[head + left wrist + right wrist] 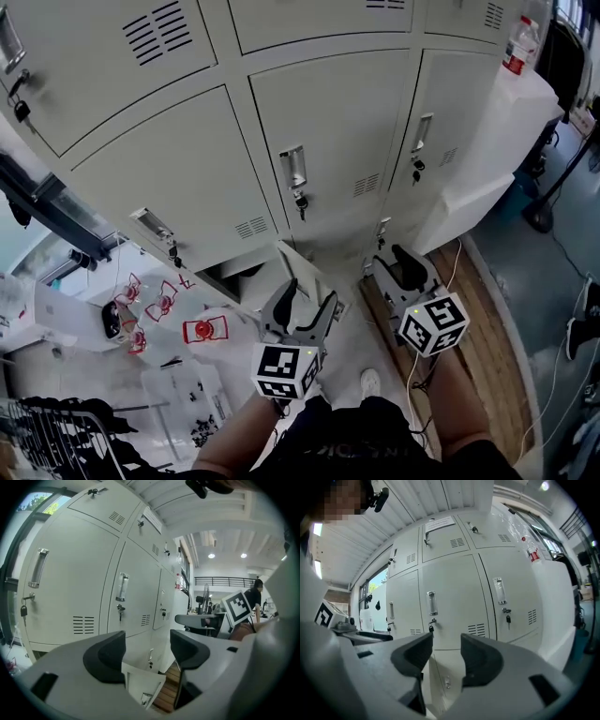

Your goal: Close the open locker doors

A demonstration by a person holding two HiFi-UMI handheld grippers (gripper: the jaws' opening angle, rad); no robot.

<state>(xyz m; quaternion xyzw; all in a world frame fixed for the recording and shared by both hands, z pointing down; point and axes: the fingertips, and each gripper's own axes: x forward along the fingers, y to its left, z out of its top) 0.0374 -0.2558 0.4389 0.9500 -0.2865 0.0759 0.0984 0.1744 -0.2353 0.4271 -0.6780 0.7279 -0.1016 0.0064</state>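
A bank of pale grey lockers fills the head view. One bottom-row door stands swung out from its dark compartment. My left gripper hovers just in front of that door's free edge, jaws open and empty. In the left gripper view the door shows below and between the open jaws of the left gripper, apart from them. My right gripper is to the right near the lowest lockers, open and empty. In the right gripper view the right gripper points at the shut lockers and the door's edge.
Keys hang in the locks of the shut doors. A bottle stands on a white cabinet at the right. A wooden strip of floor runs along the right. Red objects lie at the left. A person stands far off.
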